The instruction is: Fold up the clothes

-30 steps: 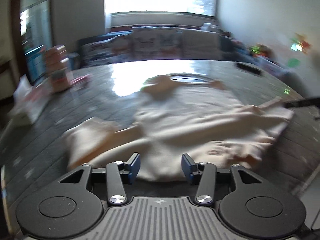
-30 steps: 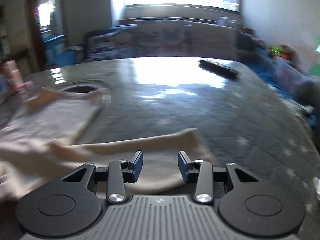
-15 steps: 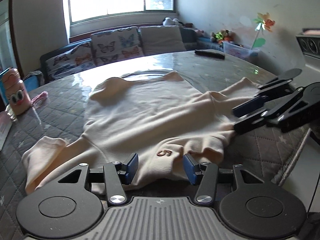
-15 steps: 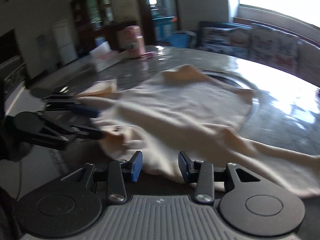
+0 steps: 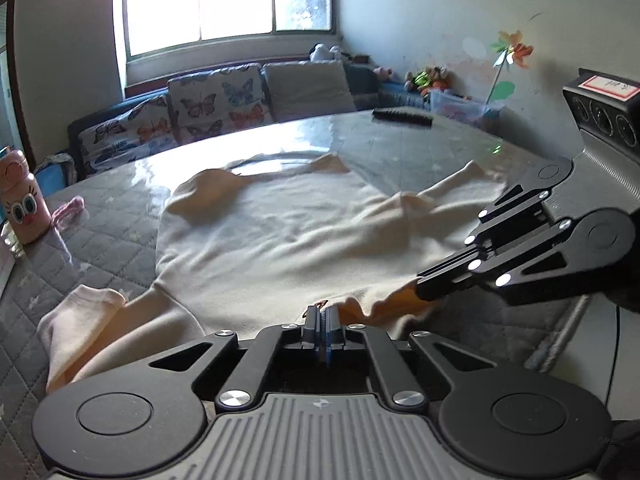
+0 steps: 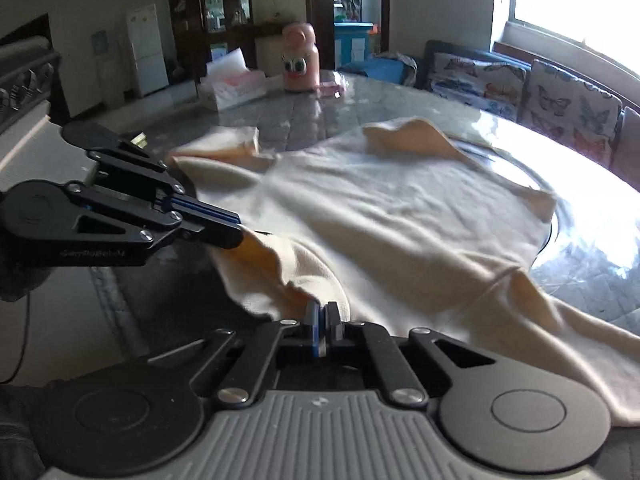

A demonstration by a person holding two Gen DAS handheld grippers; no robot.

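A cream long-sleeved shirt lies spread on the grey quilted table, collar away from me, sleeves out to both sides. My left gripper is at the near hem, its jaws closing to a tight pinch with the hem cloth between the pads. My right gripper comes in from the right and pinches the same hem a little further along. In the right wrist view the shirt runs across the table; my right gripper is closing on a raised fold of hem, and my left gripper grips the hem at the left.
A pink bottle with cartoon eyes and a tissue box stand at the table's left side. A black remote lies at the far edge. A sofa with butterfly cushions runs behind the table. The table's near edge is right below both grippers.
Both grippers stood open over the hem half a second ago; now both are shut on it. The right gripper swung round from the right sleeve to the hem.
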